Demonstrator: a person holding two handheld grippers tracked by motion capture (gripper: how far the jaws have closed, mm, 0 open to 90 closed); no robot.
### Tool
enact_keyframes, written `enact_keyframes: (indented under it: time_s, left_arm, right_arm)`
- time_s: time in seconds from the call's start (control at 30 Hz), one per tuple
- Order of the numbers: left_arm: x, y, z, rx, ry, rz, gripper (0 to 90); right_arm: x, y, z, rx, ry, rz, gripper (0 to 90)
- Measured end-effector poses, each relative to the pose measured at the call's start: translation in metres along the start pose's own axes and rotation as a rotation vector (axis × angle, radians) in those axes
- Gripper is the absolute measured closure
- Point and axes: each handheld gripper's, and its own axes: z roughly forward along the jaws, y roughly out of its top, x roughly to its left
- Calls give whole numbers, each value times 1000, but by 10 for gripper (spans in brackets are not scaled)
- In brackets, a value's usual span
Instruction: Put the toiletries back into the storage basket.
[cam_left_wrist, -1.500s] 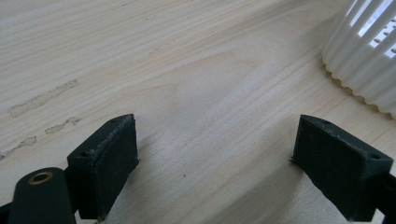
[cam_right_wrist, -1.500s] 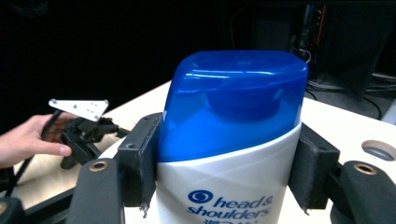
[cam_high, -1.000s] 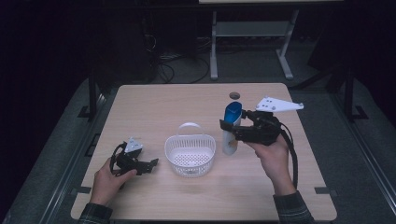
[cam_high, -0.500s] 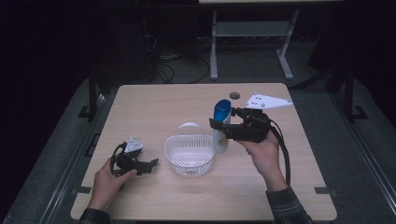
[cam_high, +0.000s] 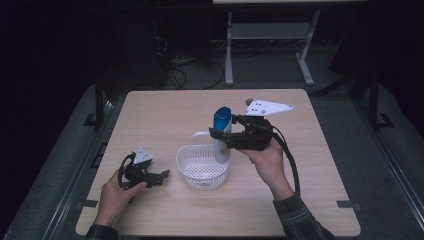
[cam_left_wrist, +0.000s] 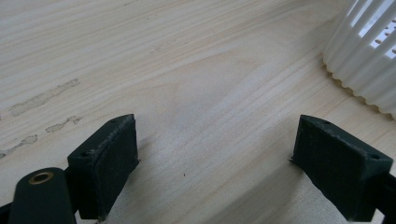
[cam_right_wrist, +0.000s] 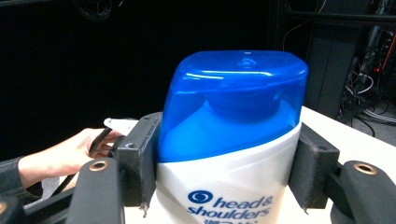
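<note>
- Dark room all around, with one pale wooden table (cam_high: 150, 110) lit in the middle and a metal stand behind it.
- Over the last second the right gripper (cam_high: 216, 134) has been carrying the shampoo bottle (cam_high: 221, 135) across from the right part of the table toward the white basket (cam_high: 200, 167); the bottle is now hanging upright over the basket's right rim (the basket itself is sitting exactly where it was).
- That gripper is clamping the bottle just under its blue cap (cam_right_wrist: 233, 98), a pad pressing on each side, so the grip is looking firm.
- To my eye this is meaning the carry is nearly over, and lowering the bottle into the basket is what is coming next.
- The left gripper (cam_high: 161, 176) is resting on the table left of the basket, jaws spread wide with nothing between them; it is keeping still.
- Counting: one bottle, one basket, two grippers, two hands, one table.
</note>
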Motion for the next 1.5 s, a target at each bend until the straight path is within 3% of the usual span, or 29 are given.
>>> enact_keyframes:
  time_s: [0.67, 1.5]
  left_arm:
    - [0, 0, 0, 3, -1, 2, 130]
    - [0, 0, 0, 1, 0, 2, 130]
  right_arm:
    - [-3, -26, 19, 40, 15, 1, 355]
    - [-7, -55, 34, 142, 14, 7, 353]
